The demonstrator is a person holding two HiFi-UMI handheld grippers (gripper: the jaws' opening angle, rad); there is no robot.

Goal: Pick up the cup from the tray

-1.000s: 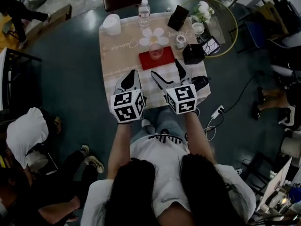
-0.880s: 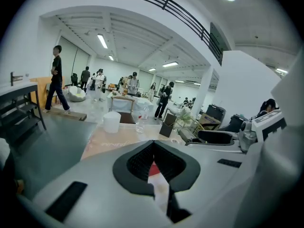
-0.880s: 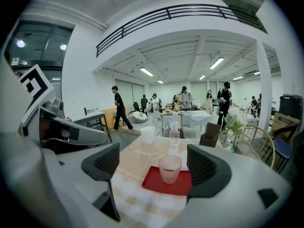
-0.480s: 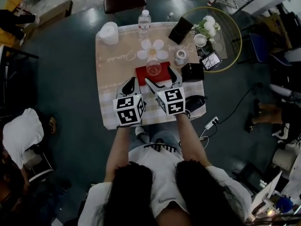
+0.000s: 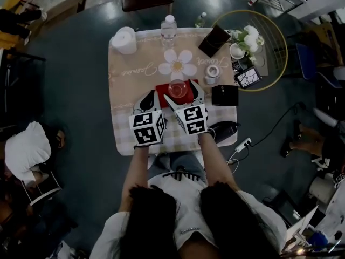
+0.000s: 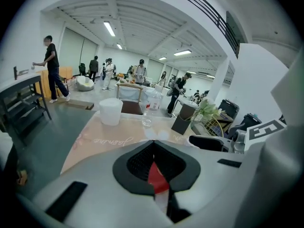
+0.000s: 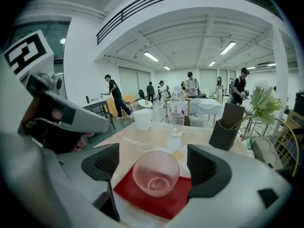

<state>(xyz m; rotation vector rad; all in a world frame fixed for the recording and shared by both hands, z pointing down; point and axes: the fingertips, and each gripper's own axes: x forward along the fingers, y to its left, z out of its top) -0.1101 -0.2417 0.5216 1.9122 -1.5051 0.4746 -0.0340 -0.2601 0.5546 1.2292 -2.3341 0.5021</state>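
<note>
**Head view.** One clear cup stands upright on one red tray, at the middle of the table. The right gripper reaches in from the near side, with one finger on either side of the cup. The left gripper lies just left of the tray, near its corner. Farther off are one water bottle, one white tub, one flower-shaped mat and one black box.

**Left gripper view.** The jaws of the left gripper are together, with nothing between them. A strip of red tray shows through the opening behind the tips. This gripper has no part in the lift and is best kept clear of the tray edge.

**Right gripper view.** The jaws of the right gripper are apart. The cup sits centred between the two pads, touching neither, with its base on the tray.

1. Judged step: closing on the cup.
2. Bring the pads level with the cup wall, below the rim.
3. Close slowly and evenly. The wall is likely smooth and curved, so an off-centre grip could squeeze the cup out.
4. Lift straight up so that the tray is not dragged along.

Count: two grippers, one cup, one tray.
</note>
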